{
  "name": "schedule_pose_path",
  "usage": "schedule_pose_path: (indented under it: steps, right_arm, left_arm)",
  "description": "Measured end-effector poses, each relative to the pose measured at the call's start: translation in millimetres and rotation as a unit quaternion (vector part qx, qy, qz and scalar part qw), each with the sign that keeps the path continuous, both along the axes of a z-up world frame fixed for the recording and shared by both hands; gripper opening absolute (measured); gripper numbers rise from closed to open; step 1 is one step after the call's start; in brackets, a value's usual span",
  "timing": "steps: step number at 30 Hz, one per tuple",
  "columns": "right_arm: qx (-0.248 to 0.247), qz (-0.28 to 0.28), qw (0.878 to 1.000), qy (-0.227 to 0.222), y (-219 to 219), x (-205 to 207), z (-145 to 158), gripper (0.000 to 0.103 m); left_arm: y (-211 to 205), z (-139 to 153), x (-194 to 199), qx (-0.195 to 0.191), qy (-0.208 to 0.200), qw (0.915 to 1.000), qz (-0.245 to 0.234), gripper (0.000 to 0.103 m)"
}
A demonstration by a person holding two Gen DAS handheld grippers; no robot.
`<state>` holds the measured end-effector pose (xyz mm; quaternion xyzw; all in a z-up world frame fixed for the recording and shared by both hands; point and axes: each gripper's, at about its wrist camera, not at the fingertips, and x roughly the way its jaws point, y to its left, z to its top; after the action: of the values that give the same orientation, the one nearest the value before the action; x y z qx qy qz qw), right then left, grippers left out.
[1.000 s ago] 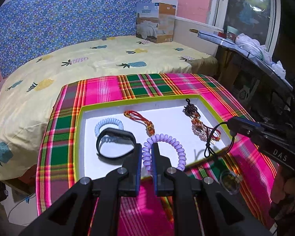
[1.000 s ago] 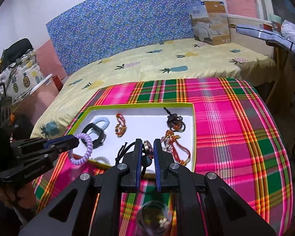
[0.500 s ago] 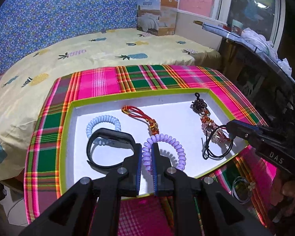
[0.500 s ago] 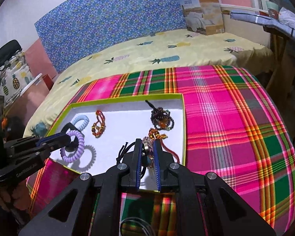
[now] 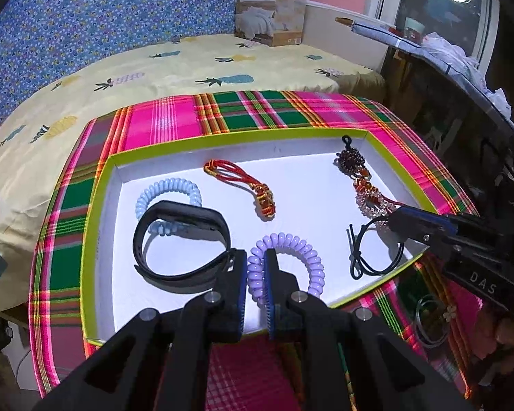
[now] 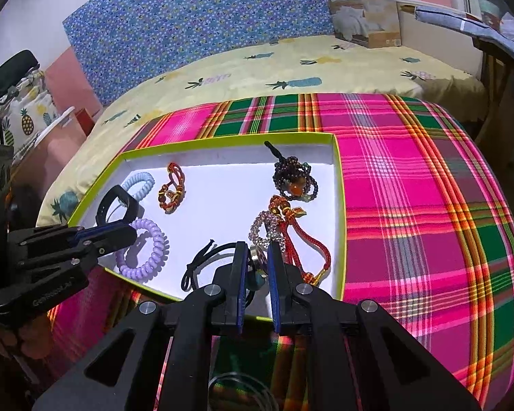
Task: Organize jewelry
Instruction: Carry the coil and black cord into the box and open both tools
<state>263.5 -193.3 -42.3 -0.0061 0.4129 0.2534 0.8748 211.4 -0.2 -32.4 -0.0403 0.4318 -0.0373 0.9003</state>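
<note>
Jewelry sits in and over a green-rimmed white tray (image 5: 99, 226) on the plaid-covered worktop (image 6: 428, 205). Largest of the carried pieces, a lilac coil bracelet (image 5: 301, 250) is pinched at its near-left rim by the left hand-held gripper (image 5: 256, 274), jaws closed on it; the ring lies flat and spreads toward 1 o'clock from the jaws, low over the tray's near edge. In the right wrist view, the right hand-held gripper (image 6: 256, 267) is clamped on a small metal charm (image 6: 257, 257) whose black cord (image 6: 202, 263) trails to 9 o'clock over the tray floor. Each piece hangs beneath its own carrier, so the releases should drop both inside the near rim, well apart.
</note>
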Motion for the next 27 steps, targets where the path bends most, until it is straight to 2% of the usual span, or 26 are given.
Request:
schedule_pose_path:
  steps: [10,17,20,27]
  right_arm:
    - [-0.025,0.001,1.0,-0.004,8.8,-1.6,0.7,0.013]
    - [-0.028,0.0,1.0,-0.012,9.1,-5.3,2.0,0.027]
    - [-0.028,0.0,1.0,-0.014,8.2,-7.8,3.2,0.027]
    - [-0.026,0.003,0.999,-0.026,6.8,-19.1,12.2,0.027]
  left_arm:
    - [1.6,-0.5,0.3,-0.002,0.001,1.0,0.005,0.011]
    - [2.8,-0.3,-2.9,-0.001,0.0,1.0,0.009,0.012]
    - [4.4,0.3,-4.3,-0.005,0.001,0.9999,0.011,0.016]
    - [2.9,10.1,-15.4,-0.003,-0.013,0.9998,0.012,0.018]
